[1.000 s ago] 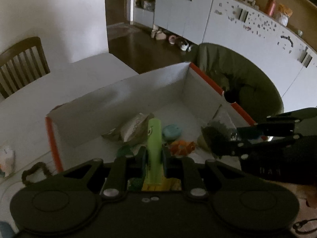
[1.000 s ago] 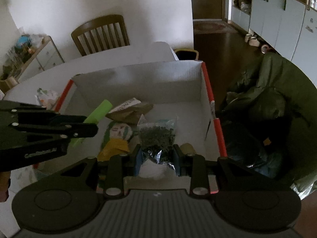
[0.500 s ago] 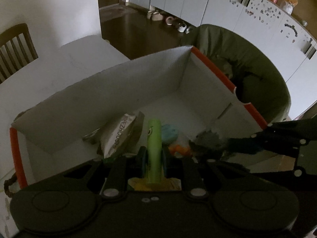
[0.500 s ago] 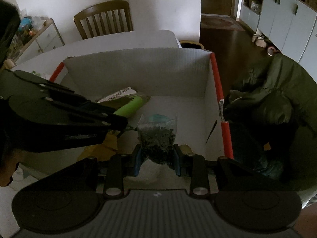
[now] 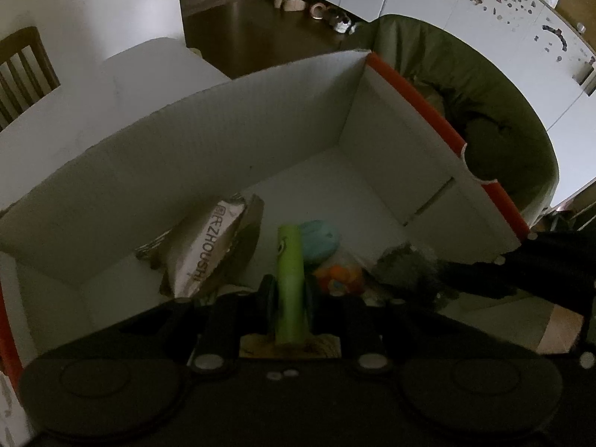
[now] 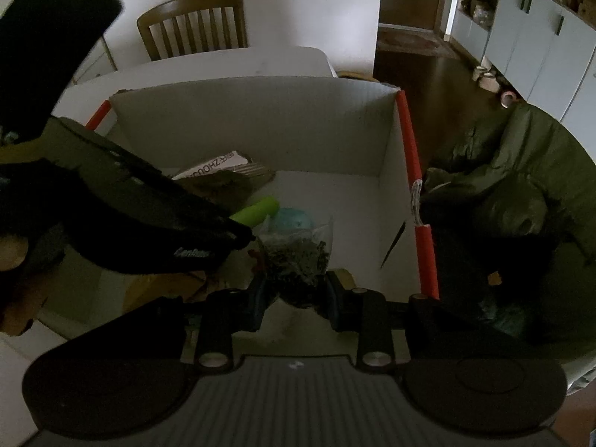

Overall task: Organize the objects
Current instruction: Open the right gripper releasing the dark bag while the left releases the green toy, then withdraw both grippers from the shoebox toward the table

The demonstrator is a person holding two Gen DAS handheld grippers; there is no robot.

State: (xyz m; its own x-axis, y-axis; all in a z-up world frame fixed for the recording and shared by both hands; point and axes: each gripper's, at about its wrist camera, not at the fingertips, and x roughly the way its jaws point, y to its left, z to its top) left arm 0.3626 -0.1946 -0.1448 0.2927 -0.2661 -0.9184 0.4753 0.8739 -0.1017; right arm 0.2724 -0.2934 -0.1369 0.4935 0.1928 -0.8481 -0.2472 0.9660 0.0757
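Both grippers are being lowered deeper into the white box (image 5: 231,141); green tube (image 5: 289,279) is being pinched between left jaws, clear bag (image 6: 298,260) between right jaws, likely for dropping inside.

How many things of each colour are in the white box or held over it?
Green: 1, the tube toy in the left gripper
Dark: 1, the clear bag in the right gripper
Blue: 1, round toy
Orange: 1, small toy
Brown-white: 1, packet
Total: 5

left claw (image 5: 289,294) clamped on green tube (image 5: 289,279) | over white box (image 5: 208,156) | teal toy (image 5: 318,240) beside tube
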